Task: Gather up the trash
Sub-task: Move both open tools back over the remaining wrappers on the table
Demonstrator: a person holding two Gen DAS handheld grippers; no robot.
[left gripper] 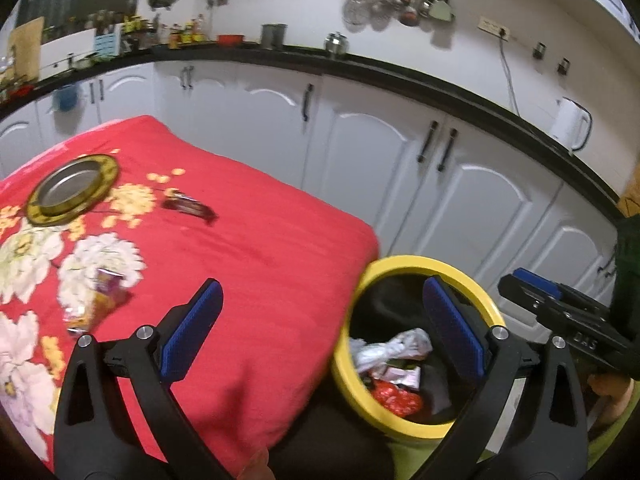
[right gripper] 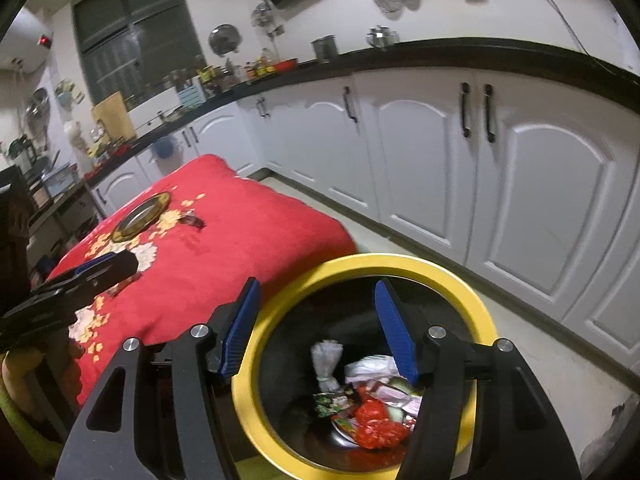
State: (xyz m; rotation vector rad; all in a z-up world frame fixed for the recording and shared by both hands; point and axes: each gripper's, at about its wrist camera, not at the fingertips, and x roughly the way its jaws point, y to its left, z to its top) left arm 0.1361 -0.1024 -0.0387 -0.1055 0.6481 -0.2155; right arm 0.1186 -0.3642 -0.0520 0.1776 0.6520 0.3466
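Both sets of jaws stand apart with nothing between their blue pads: the left gripper (left gripper: pixel 320 328) is spread wide, the right gripper (right gripper: pixel 316 330) about half as far. Below the right jaws, directly under the gap, sits the yellow-rimmed bin (right gripper: pixel 476 308), with crumpled wrappers (right gripper: pixel 374 424) and a knotted white bag (right gripper: pixel 326 364) at its bottom. For the left jaws the same bin lies under the right-hand pad, while the left-hand pad hangs over the red flowered cloth (left gripper: pixel 256 264) on the counter. Trash is left on that cloth: a purple and yellow packet (left gripper: pixel 98 300) just left of the left-hand pad, and a dark wrapper (left gripper: pixel 188 206) farther ahead, near a steel plate with a gold rim (left gripper: pixel 72 190). Each gripper tilts downward and forward toward the white cabinets (left gripper: pixel 400 152). The right gripper shows at the right edge of the left wrist view, just beyond the bin; pale lettering on its black body is too blurred to read with certainty. Fingertips (left gripper: pixel 610 388) show beneath it.
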